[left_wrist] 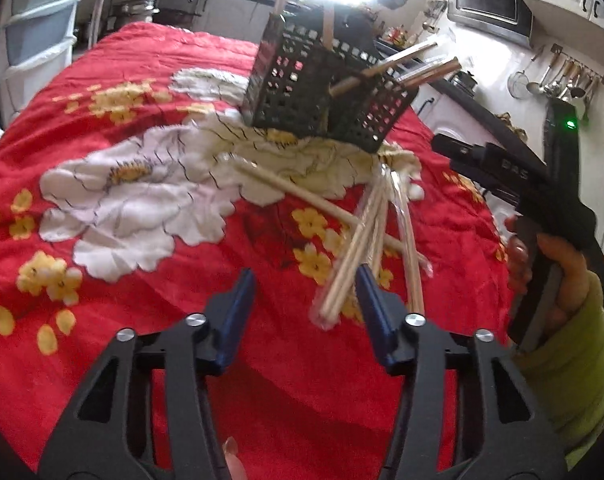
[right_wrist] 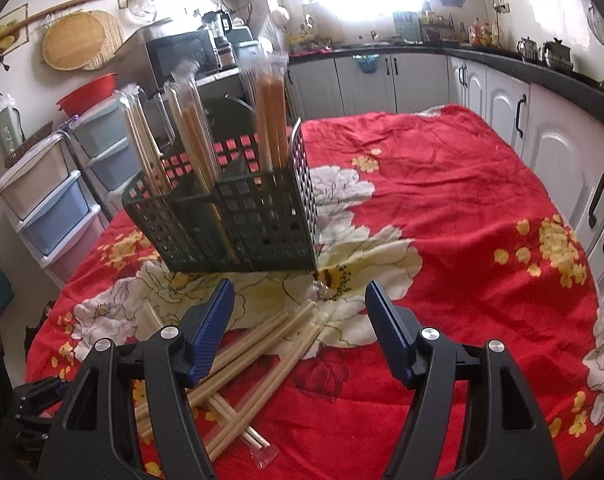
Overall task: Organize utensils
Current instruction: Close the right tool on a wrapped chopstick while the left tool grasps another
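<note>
The left tongs (left_wrist: 304,280) stand part open over a red flowered cloth (left_wrist: 142,60), pads touching nothing; a wrapped pair of chopsticks (left_wrist: 350,256) lies just ahead, its near end blurred and reaching into the gap beside the right-hand finger (left_wrist: 372,300), so whether it brushes that pad cannot be told. More loose chopsticks (left_wrist: 302,196) cross beneath it, fanning away toward a black perforated basket (left_wrist: 322,96) farther ahead, which looks tilted in this fisheye view and holds sticks leaning out past its rim. The top of the basket is washed out by window glare. To the right of the left tongs, a hand in a green sleeve (left_wrist: 570,344) grips the other tool's handle, cut off by the frame edge. The right tongs (right_wrist: 300,296) are wide open and empty, above the same cloth; the loose chopsticks (right_wrist: 258,344) lie below and left of them, partly hidden behind the left finger (right_wrist: 212,320). The basket (right_wrist: 238,216) stands ahead and left, its wrapped sticks (right_wrist: 270,108) upright but motion-blurred.
</note>
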Demonstrator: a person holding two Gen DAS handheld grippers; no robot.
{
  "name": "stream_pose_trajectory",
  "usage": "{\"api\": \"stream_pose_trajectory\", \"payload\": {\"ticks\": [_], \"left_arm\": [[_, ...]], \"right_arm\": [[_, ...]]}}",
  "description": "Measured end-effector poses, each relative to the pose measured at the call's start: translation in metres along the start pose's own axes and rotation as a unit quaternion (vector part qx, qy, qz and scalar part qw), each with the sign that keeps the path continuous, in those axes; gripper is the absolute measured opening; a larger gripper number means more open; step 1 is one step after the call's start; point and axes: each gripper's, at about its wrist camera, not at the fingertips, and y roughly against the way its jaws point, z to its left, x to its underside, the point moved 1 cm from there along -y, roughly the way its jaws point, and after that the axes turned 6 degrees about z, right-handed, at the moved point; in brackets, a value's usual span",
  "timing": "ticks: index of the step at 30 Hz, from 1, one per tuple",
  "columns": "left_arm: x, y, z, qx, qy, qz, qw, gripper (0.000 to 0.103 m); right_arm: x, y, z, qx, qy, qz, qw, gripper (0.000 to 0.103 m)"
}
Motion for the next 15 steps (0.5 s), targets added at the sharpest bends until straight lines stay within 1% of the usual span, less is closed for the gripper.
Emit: {"api": "stream_pose_trajectory", "payload": {"ticks": [1,4,7,11,15], "left_arm": [[0.002,-0.001,0.0,0.002,-0.001,0.003,1.0,0.042],[0.005,-0.002,-0.002,0.007,-0.009,0.01,0.9999,0.037],[0.009,-0.004,-0.003,0.008,-0.015,0.016,0.9997,0.037],[0.012,-0.005,-0.007,0.009,-0.026,0.023,0.9994,0.036],[0.012,-0.009,-0.007,0.007,-0.029,0.028,0.9992,0.029]], "right_arm": [[0.001,-0.004,-0.001,0.001,-0.003,0.008,1.0,0.065],[0.003,-0.012,-0.004,0.001,-0.009,0.021,1.0,0.065],[0.005,-0.019,-0.008,0.002,-0.015,0.034,0.999,0.06],[0.008,-0.028,-0.012,0.002,-0.023,0.051,0.998,0.058],[0.01,-0.035,-0.014,0.001,-0.026,0.063,0.998,0.055]]}}
